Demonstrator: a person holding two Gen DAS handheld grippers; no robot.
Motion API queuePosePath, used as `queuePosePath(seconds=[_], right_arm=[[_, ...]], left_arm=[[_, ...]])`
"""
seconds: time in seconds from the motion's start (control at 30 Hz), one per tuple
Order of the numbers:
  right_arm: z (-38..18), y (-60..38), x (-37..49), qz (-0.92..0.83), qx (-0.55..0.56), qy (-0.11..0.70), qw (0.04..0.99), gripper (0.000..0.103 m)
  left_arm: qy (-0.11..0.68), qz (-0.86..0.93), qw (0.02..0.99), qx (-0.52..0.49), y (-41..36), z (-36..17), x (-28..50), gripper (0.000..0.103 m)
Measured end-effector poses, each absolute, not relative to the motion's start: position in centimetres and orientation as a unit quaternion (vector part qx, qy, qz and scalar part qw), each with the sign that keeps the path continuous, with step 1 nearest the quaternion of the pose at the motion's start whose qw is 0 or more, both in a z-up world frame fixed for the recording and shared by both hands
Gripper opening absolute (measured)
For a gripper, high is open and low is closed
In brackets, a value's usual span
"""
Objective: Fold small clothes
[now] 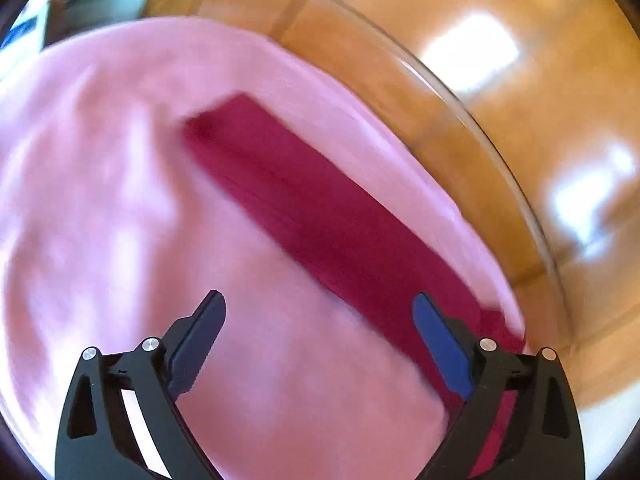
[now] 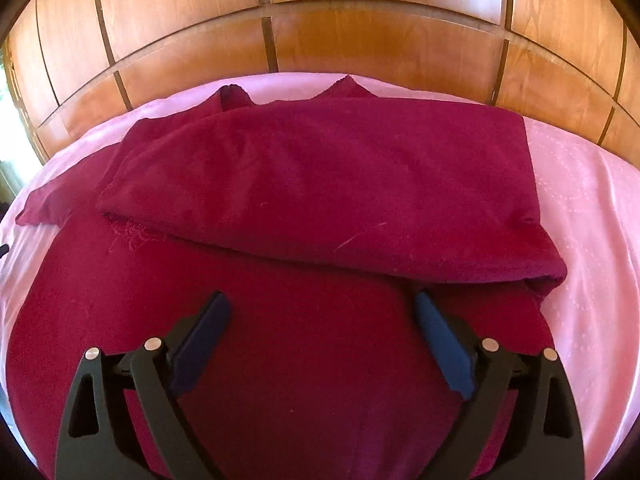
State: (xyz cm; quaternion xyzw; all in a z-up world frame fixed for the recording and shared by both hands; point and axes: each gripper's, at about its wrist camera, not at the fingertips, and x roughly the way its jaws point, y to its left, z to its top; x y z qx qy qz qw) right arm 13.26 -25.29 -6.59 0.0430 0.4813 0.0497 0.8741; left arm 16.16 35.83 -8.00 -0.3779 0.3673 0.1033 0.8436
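Note:
A dark red garment (image 2: 312,184) lies on a pink bedsheet (image 2: 580,200), with its right side folded over the middle and a sleeve sticking out at the left. My right gripper (image 2: 322,304) is open and empty, hovering just above the garment's near part. In the blurred left wrist view the garment (image 1: 320,208) shows as a long red strip running diagonally across the pink sheet (image 1: 100,200). My left gripper (image 1: 318,304) is open and empty, over the sheet beside the garment's edge.
A wooden headboard (image 2: 320,40) of panelled boards rises behind the bed. In the left wrist view glossy wood (image 1: 500,100) borders the sheet on the right. Pink sheet surrounds the garment on the left and right.

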Motion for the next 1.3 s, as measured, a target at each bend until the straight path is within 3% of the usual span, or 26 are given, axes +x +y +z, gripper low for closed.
queuePosePath(seconds=[0.17, 0.27, 0.4, 0.43, 0.47, 0.5, 0.67, 0.9, 1.13, 1.3], right_arm=[[-6.8, -25.3, 13.0, 0.042, 0.033, 0.483, 0.874, 0.097], [-6.6, -25.1, 12.7, 0.038, 0.024, 0.484, 0.874, 0.098], [-6.8, -25.0, 12.8, 0.036, 0.023, 0.484, 0.874, 0.099], [-6.7, -25.0, 12.9, 0.037, 0.022, 0.484, 0.874, 0.099], [-6.8, -25.0, 12.9, 0.036, 0.021, 0.484, 0.874, 0.099], [-6.7, -25.0, 12.9, 0.036, 0.021, 0.485, 0.874, 0.099], [-6.8, -25.1, 12.9, 0.037, 0.026, 0.484, 0.874, 0.100], [-6.7, -25.4, 12.9, 0.040, 0.032, 0.482, 0.875, 0.100], [-6.6, -25.8, 12.8, 0.047, 0.047, 0.479, 0.875, 0.100], [-6.5, -26.1, 12.7, 0.053, 0.061, 0.478, 0.875, 0.100]], left_arm=[[0.346, 0.134, 0.815, -0.445, 41.7, -8.6, 17.7, 0.092], [0.354, 0.146, 0.799, -0.464, 43.0, -9.6, 19.8, 0.076], [0.368, 0.168, 0.788, -0.464, 44.2, -11.1, 22.6, 0.072], [0.366, 0.168, 0.795, -0.455, 43.9, -10.8, 23.0, 0.054], [0.369, 0.165, 0.801, -0.441, 43.5, -10.7, 23.6, 0.016], [0.379, 0.158, 0.807, -0.425, 43.1, -10.7, 24.3, 0.008], [0.356, 0.107, 0.874, -0.313, 36.7, -5.5, 24.2, 0.008], [0.310, -0.051, 0.938, -0.145, 17.8, 1.1, 21.0, 0.008], [0.354, -0.139, 0.923, -0.063, 3.6, -1.9, 19.1, 0.008], [0.399, -0.149, 0.905, -0.026, -1.4, -5.3, 18.2, 0.008]])
